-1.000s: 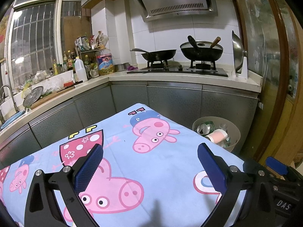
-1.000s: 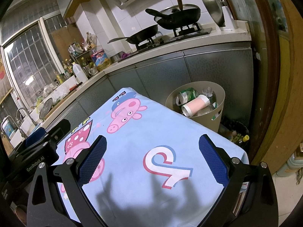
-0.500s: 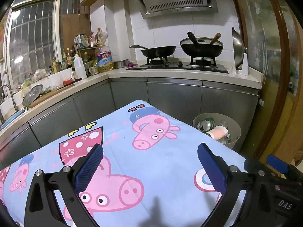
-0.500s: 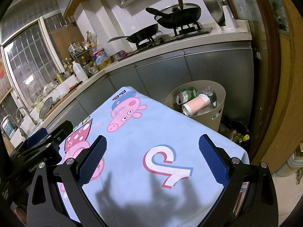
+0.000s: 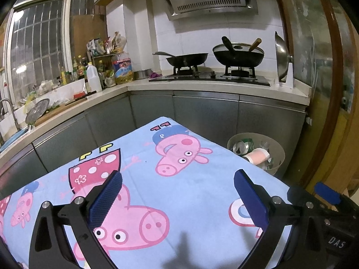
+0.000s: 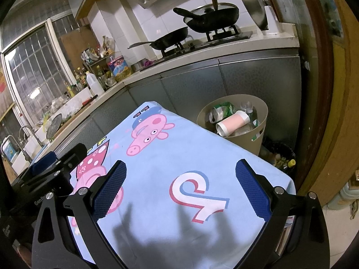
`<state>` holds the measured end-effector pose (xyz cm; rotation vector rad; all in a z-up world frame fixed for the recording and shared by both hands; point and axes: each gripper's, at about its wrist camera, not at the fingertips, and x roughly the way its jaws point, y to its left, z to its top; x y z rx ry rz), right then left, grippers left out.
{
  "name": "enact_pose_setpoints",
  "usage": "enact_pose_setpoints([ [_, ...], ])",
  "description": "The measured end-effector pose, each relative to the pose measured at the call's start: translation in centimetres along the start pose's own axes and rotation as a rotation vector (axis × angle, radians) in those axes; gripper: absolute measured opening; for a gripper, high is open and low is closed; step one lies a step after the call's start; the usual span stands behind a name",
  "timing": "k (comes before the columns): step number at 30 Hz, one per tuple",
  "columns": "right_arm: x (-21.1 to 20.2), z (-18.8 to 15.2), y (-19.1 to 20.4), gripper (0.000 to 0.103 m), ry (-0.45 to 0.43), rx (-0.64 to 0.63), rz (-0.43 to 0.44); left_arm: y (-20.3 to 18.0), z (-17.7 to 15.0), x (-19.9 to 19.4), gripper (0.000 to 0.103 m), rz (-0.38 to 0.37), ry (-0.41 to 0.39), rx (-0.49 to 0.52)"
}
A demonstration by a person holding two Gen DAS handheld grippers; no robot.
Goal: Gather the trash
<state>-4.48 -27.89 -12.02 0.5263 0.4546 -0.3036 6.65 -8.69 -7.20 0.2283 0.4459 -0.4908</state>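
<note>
Two grippers hang over the table cloth (image 5: 202, 192), and I hold nothing in either one. My left gripper (image 5: 178, 192) has its fingers spread wide above the big pink pig. My right gripper (image 6: 180, 180) is spread wide too, above the curly white shape near the cloth's edge. Past the far corner of the cloth stands the tan bin (image 6: 262, 109). A pink cup (image 6: 233, 122), a crushed can (image 6: 221, 111) and a clear bottle (image 6: 246, 107) lie inside it. Behind the bin is the grey cabinet (image 6: 258, 74).

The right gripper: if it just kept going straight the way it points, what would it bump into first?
Probably the light blue cartoon-pig tablecloth: the right gripper, open and empty, points across it. The beige round trash bin sits beyond, further right. Depth is unclear.
</note>
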Motion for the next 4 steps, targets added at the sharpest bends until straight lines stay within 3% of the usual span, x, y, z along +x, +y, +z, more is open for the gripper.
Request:
enact_pose_setpoints([
  [4,-0.31,-0.46,0.01,0.097,0.002,0.002,0.001,0.01,0.36,0.30,0.099,-0.004,0.002,0.001],
])
